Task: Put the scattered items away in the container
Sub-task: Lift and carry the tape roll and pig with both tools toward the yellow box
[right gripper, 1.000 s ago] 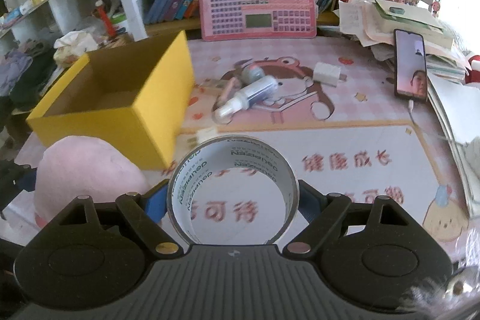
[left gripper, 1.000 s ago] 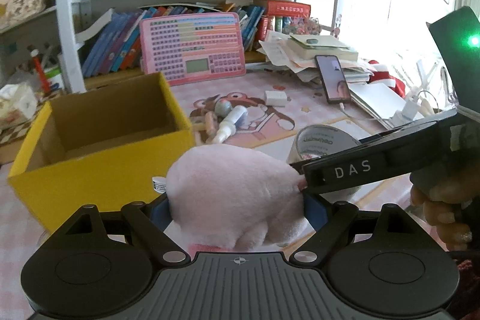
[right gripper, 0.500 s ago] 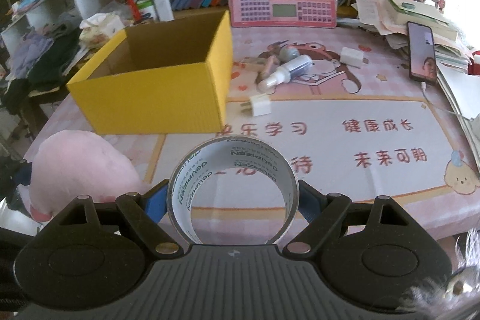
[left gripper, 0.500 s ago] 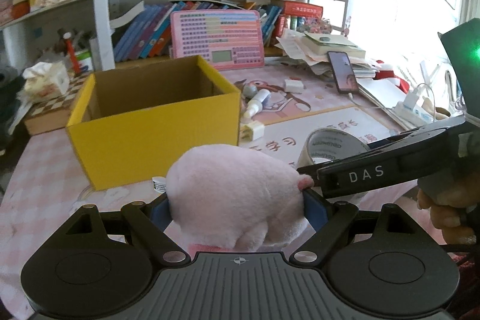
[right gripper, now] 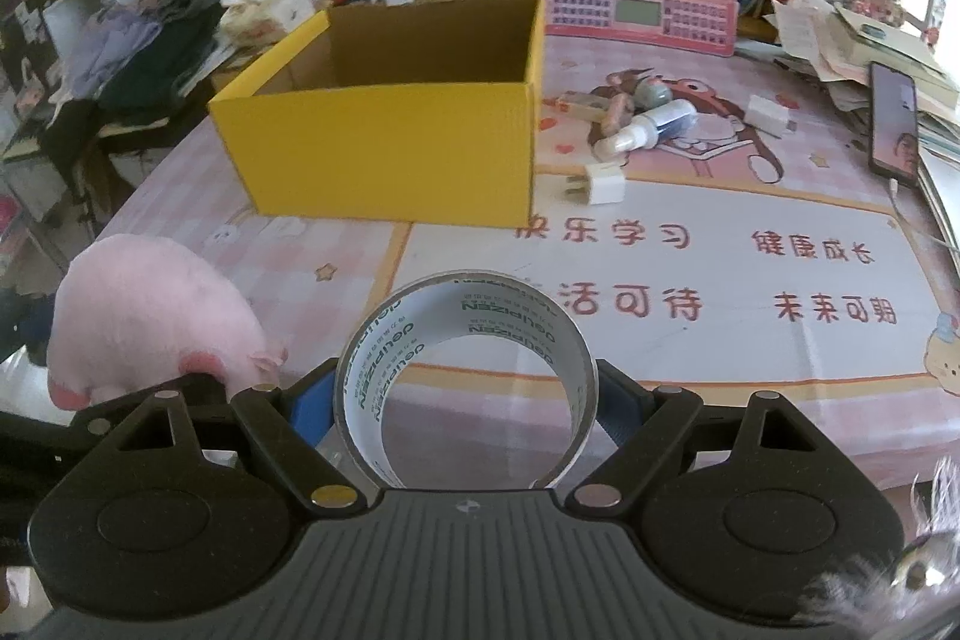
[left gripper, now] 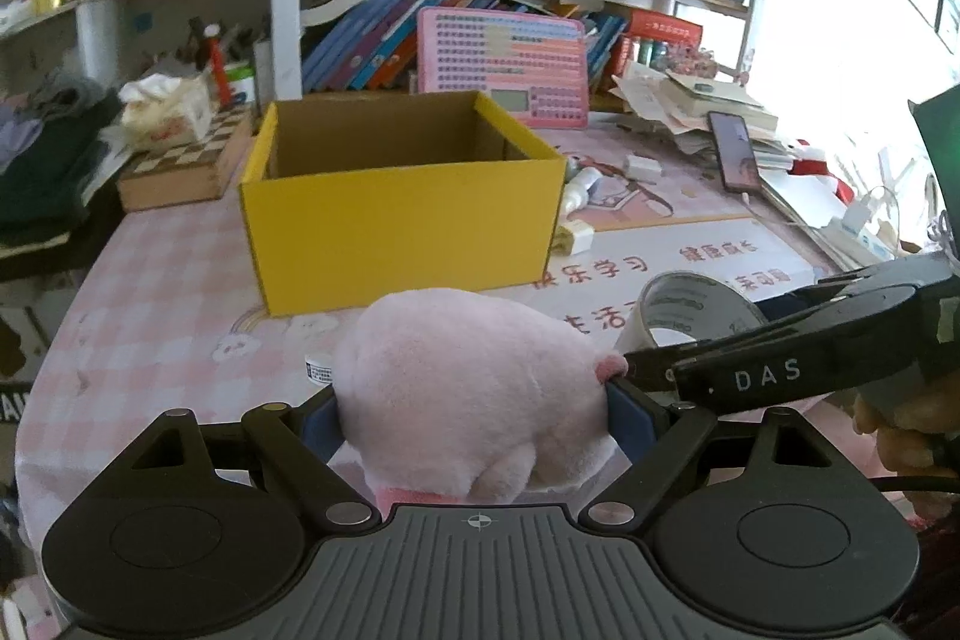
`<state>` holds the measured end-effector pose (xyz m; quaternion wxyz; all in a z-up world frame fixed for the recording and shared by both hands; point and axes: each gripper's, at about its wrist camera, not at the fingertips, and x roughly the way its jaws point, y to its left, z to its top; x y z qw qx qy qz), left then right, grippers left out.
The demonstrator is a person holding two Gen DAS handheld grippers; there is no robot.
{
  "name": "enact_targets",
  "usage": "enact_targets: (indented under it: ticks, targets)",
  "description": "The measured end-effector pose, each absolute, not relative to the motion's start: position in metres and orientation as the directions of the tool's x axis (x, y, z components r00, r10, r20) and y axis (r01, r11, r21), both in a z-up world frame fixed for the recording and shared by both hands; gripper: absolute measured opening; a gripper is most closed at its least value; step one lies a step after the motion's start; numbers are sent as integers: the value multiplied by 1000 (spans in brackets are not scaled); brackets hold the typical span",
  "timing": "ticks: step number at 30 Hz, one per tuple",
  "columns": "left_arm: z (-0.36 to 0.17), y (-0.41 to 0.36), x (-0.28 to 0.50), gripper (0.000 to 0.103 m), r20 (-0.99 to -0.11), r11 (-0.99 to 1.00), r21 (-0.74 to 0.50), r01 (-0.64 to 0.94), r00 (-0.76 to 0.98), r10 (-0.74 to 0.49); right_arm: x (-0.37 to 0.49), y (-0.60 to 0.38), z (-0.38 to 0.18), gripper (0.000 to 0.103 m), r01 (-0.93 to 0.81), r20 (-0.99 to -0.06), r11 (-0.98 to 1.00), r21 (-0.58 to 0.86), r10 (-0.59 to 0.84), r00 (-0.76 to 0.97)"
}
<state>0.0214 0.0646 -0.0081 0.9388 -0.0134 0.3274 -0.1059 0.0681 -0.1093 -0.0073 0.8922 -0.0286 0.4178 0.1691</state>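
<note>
The left gripper [left gripper: 474,403] pinches a pink plush [left gripper: 474,388] across its soft body, jaws wide because the toy is bulky; the right gripper [right gripper: 465,403] clamps a tape roll [right gripper: 465,382] by its outer rim, hole facing forward, so the ring cannot roll free; both loads hang side by side over the near table edge, short of the yellow box [right gripper: 390,148], which stands open and looks empty; a bottle [right gripper: 651,127] and charger [right gripper: 603,184] lie just beside it, unpicked.

tongs [right gripper: 467,400] gripping tape roll [right gripper: 467,382], yellow box [right gripper: 384,148]
</note>
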Motion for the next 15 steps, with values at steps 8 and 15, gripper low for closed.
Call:
enact_targets:
  ticks: [8,15]
  targets:
    - [-10,81,18,88,-620,983,-116,145,762,-186,64,-94,-13,84,-381,-772,921,78,298,562]
    - [-8,98,17,88,-617,988,-121,91,773,-146,66,-79,-15,84,-444,-775,894,61,323,544]
